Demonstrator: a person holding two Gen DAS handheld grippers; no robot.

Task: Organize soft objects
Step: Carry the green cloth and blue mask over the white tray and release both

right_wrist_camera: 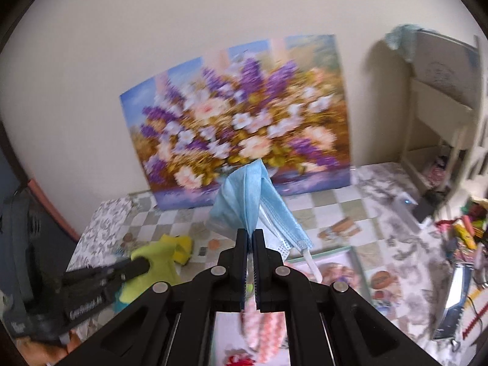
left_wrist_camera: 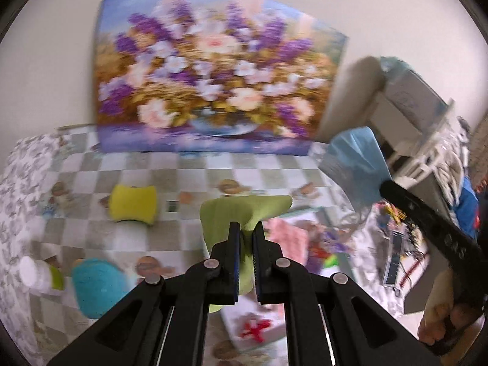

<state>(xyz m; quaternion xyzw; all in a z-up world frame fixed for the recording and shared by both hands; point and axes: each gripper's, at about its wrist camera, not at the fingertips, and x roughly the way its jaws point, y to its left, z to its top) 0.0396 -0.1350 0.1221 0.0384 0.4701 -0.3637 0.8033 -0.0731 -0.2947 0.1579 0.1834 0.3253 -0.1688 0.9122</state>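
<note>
- Lime-green cloth [left_wrist_camera: 244,213] was clamped in my left gripper [left_wrist_camera: 246,228], its jaws closed tight on a pinched fold, so the rest fanned out ahead of the tips and drooped below them.
- Pale blue face mask [right_wrist_camera: 244,198] was held the same way by my right gripper [right_wrist_camera: 250,235], nipped at one edge; its pleats rose in front of the jaws and a white ear loop [right_wrist_camera: 311,262] trailed off to the right.
- I judged both pieces were pinched at an edge and carried clear of the table [left_wrist_camera: 213,164] so they would hang free, not drag.
- Ahead and left of my left tool lay a yellow sponge [left_wrist_camera: 133,203]; nearer, on the left, sat a teal soft thing [left_wrist_camera: 97,283], neither yet gathered.
- Below my right jaws was a pink knitted piece [right_wrist_camera: 262,326] on a picture card.
- White lettering ran along the left tool's arm [right_wrist_camera: 85,303], too blurred for me to read; I saw no other writing.
</note>
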